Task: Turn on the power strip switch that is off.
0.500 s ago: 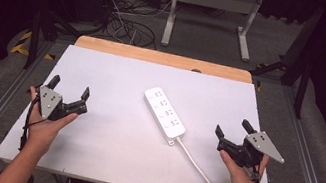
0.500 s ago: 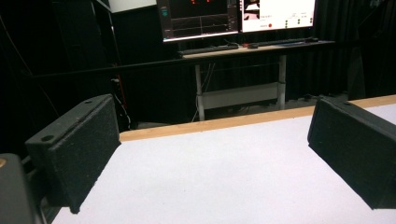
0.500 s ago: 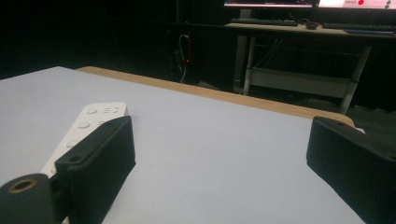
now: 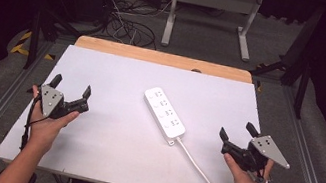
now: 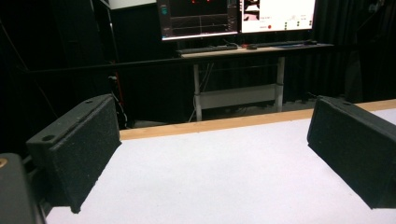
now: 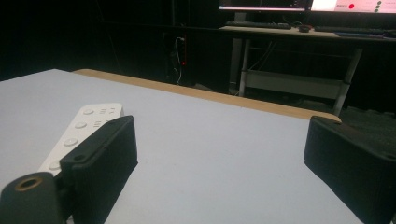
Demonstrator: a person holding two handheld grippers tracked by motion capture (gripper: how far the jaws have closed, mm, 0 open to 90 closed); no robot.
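My left claw (image 4: pixel 70 91) rests at the left side of the white bench (image 4: pixel 103 157), jaws spread wide, nothing between them. My right claw (image 4: pixel 236 133) sits at the right side, jaws likewise spread and empty. The white power strip (image 4: pixel 164 112) lies flat near the bench centre, running diagonally, well apart from both claws but nearer my right. Its white cable (image 4: pixel 202 173) trails from the near end toward the front edge, passing just left of my right hand (image 4: pixel 243 179).

Judgement: the step in hand is the approach to the strip. I should bring the right claw in low across the narrow width of the body, clear of the cable, and close squarely so it does not pivot.
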